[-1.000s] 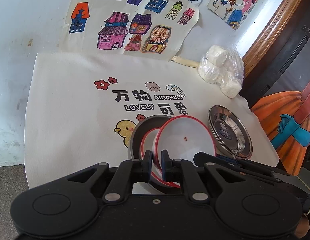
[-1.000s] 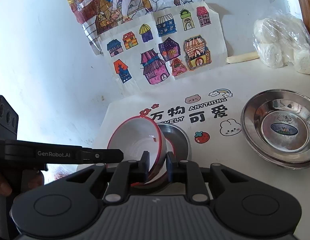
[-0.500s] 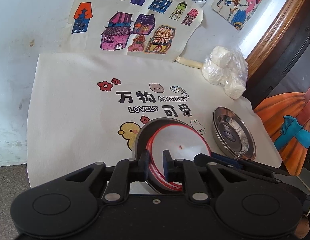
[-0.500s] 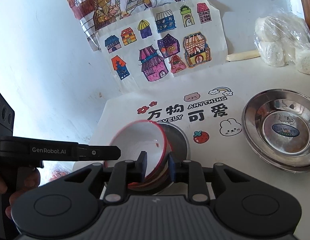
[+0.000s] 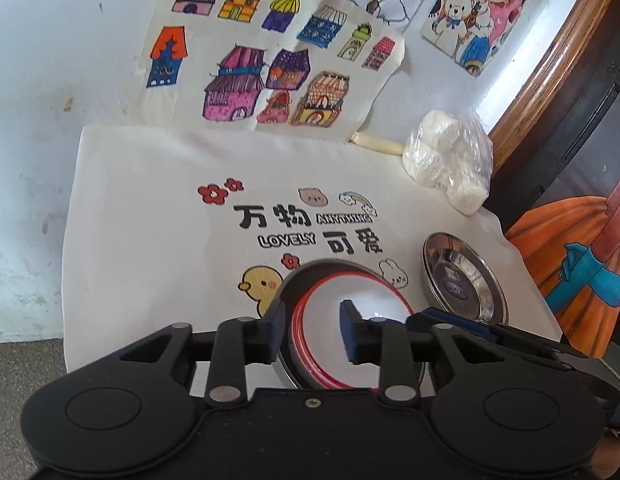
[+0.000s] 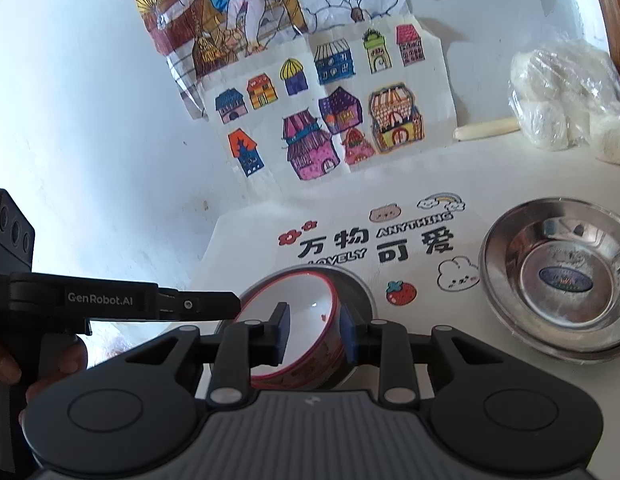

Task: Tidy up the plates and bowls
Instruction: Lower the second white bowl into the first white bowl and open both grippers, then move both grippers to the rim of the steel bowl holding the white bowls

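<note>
A white bowl with a red rim (image 5: 361, 320) (image 6: 302, 300) sits nested in a steel bowl (image 5: 329, 266) (image 6: 357, 292) on the printed cloth. My left gripper (image 5: 313, 330) straddles the bowls' near left rim, its jaws opening and the pads standing off it. My right gripper (image 6: 314, 334) straddles the white bowl's right wall, jaws also opening, with the wall close to the right pad. The left gripper's finger (image 6: 198, 304) reaches the bowl from the left in the right wrist view. A stack of steel plates (image 5: 461, 284) (image 6: 561, 276) lies to the right.
A cream cloth (image 5: 150, 220) with printed cartoons covers the table. Behind it lie coloured house drawings (image 5: 270, 72). A plastic bag of white buns (image 5: 449, 168) (image 6: 565, 100) sits at the back right by the wooden table edge (image 5: 549, 52). A hand (image 6: 2, 364) holds the left gripper's handle.
The white bowl, tilted up and pinched by both grippers a second ago, has come down level into the steel bowl. Both pairs of jaws have spread off its rim.
</note>
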The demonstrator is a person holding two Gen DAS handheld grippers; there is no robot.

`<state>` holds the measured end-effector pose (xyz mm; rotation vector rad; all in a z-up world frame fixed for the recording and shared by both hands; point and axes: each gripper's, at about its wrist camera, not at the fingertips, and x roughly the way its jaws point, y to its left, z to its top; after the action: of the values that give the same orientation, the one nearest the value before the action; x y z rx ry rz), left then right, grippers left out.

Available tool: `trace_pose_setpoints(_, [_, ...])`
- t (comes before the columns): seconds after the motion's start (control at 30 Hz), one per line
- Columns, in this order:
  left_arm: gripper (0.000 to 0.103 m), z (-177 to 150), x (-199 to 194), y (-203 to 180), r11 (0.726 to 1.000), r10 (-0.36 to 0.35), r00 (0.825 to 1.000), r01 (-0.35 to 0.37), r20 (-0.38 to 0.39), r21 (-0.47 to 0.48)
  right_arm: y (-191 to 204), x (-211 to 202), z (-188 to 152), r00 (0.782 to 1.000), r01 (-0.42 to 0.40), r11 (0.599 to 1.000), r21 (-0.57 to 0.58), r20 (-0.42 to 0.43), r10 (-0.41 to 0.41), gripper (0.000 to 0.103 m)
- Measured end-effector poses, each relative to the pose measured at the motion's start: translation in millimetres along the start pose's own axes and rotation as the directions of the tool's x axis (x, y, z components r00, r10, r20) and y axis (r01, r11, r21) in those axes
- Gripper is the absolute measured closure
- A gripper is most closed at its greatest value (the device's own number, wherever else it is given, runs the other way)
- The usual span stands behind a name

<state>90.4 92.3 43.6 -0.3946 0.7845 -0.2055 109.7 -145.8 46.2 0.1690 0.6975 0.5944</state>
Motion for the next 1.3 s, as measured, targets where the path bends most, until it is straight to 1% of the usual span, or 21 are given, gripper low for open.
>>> trace_pose_setpoints(0.07, [0.059,1.7,-2.2,0.8,1.000,0.006,1.000,-0.005,0.012,-0.002,-1.4,-2.9,1.2,1.000,0.001,1.000,0.001,0.009,-0.001,0.065])
trace_pose_setpoints(0.13, [0.046,3.0,-4.3,1.1,1.000,0.018,0.999,-0.018,0.029,0.002,-3.1,-5.3,2.4,1.000,0.007,1.000,0.000,0.018,-0.007,0.057])
trace_pose_setpoints(0.17, [0.043,3.7,-5.6,0.9,1.000,0.026,0.999,-0.027,0.039,0.006,-3.8,-6.3,2.8,1.000,0.009,1.000,0.001,0.022,-0.009,0.056])
trace_pose_setpoints(0.23, [0.028,5.7,-7.7,1.4,0.999,0.040,0.998,-0.040,0.057,0.009,-5.6,-8.7,4.1,1.000,0.013,1.000,0.004,0.028,-0.013,0.049])
trace_pose_setpoints(0.27, [0.023,6.5,-8.8,1.7,0.999,0.046,0.997,-0.047,0.067,0.010,-6.3,-9.7,4.4,0.999,0.015,1.000,0.007,0.032,-0.016,0.047])
trace_pose_setpoints(0.3, [0.013,7.2,-10.2,1.9,0.999,0.051,0.996,-0.052,0.078,0.009,-7.2,-10.6,4.8,0.999,0.017,1.000,0.010,0.036,-0.018,0.039])
trace_pose_setpoints(0.33, [0.005,8.0,-11.5,2.3,0.998,0.057,0.994,-0.058,0.090,0.009,-8.3,-11.1,5.0,0.999,0.019,1.000,0.018,0.041,-0.020,0.026])
trace_pose_setpoints(0.37, [0.002,8.6,-13.0,2.7,0.998,0.066,0.992,-0.068,0.103,0.007,-10.0,-11.8,5.0,0.999,0.021,0.999,0.031,0.048,-0.022,0.019])
trace_pose_setpoints(0.4, [0.001,9.1,-14.5,3.2,0.997,0.077,0.990,-0.078,0.118,0.006,-11.9,-12.5,4.9,0.998,0.021,0.999,0.047,0.055,-0.024,0.011])
trace_pose_setpoints(0.57, [0.001,12.1,-16.6,8.9,0.995,0.101,0.985,-0.100,0.142,-0.010,-23.3,-15.0,4.9,0.997,0.015,0.994,0.105,0.071,-0.023,0.003])
trace_pose_setpoints(0.63, [0.001,11.3,-17.7,11.4,0.994,0.114,0.980,-0.112,0.165,-0.017,-26.6,-16.1,4.3,0.997,0.012,0.993,0.118,0.080,-0.021,0.000])
trace_pose_setpoints(0.7, [0.001,7.9,-19.8,13.2,0.990,0.142,0.968,-0.140,0.208,-0.024,-28.6,-18.4,2.5,0.995,-0.001,0.992,0.125,0.102,-0.012,0.000])
trace_pose_setpoints(0.77, [0.001,2.9,-22.9,14.8,0.982,0.187,0.946,-0.183,0.265,-0.041,-30.1,-21.0,-1.1,0.991,-0.035,0.991,0.130,0.136,0.017,0.000])
trace_pose_setpoints(0.83, [0.001,0.0,-24.4,15.2,0.974,0.224,0.930,-0.222,0.290,-0.040,-32.7,-22.4,-4.3,0.986,-0.074,0.987,0.139,0.162,0.051,0.000])
trace_pose_setpoints(0.9, [0.001,-2.4,-25.5,17.3,0.971,0.236,0.924,-0.232,0.300,-0.048,-34.5,-23.6,-5.8,0.983,-0.093,0.984,0.152,0.169,0.067,0.000])
trace_pose_setpoints(0.97, [0.001,-7.2,-26.1,21.2,0.970,0.244,0.919,-0.232,0.310,-0.077,-36.9,-24.6,-8.6,0.982,-0.082,0.981,0.177,0.184,0.049,0.000])
trace_pose_setpoints(1.03, [0.001,-13.1,-24.9,26.3,0.969,0.245,0.920,-0.220,0.306,-0.114,-40.4,-26.0,-13.1,0.979,-0.070,0.973,0.219,0.204,0.025,0.000])
trace_pose_setpoints(1.1, [0.001,-19.4,-21.6,31.9,0.966,0.242,0.928,-0.205,0.283,-0.156,-42.4,-27.3,-18.1,0.976,-0.069,0.969,0.238,0.218,0.016,0.000])
trace_pose_setpoints(1.17, [0.001,-23.5,-17.1,36.6,0.964,0.243,0.937,-0.204,0.250,-0.172,-41.3,-27.6,-21.5,0.975,-0.051,0.973,0.225,0.221,0.000,0.000])
trace_pose_setpoints(1.23, [0.001,-26.4,-13.5,39.6,0.965,0.241,0.944,-0.209,0.225,-0.158,-36.6,-24.6,-22.9,0.981,0.006,0.983,0.185,0.189,-0.041,0.000])
trace_pose_setpoints(1.3, [0.001,-28.5,-12.6,42.2,0.971,0.219,0.952,-0.192,0.213,-0.141,-31.6,-21.0,-25.1,0.985,0.074,0.985,0.155,0.145,-0.097,0.000])
